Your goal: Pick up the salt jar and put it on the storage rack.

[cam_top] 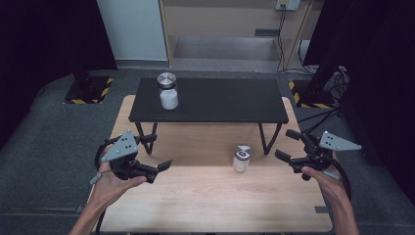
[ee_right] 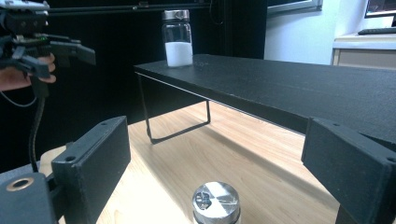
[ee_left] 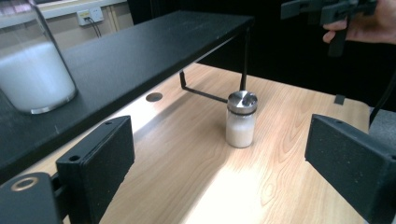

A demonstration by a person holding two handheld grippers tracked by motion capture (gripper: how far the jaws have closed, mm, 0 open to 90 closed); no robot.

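A small glass jar (cam_top: 241, 158) with a metal lid and white powder stands on the wooden table (cam_top: 205, 200), just in front of the black raised shelf (cam_top: 220, 100). A bigger jar (cam_top: 168, 93) of the same kind stands on the shelf's left end. My left gripper (cam_top: 159, 152) is held open at the table's left, pointing right toward the small jar (ee_left: 241, 119), well short of it. My right gripper (cam_top: 286, 145) is open to the right of the small jar (ee_right: 216, 201), whose lid sits low between its jaws. Neither holds anything.
The shelf rests on thin black wire legs (cam_top: 266, 139) that stand on the table behind the small jar. The bigger jar (ee_right: 177, 38) is at the shelf's far end. Dark carpet surrounds the table, with stands and cables (cam_top: 323, 93) at the back.
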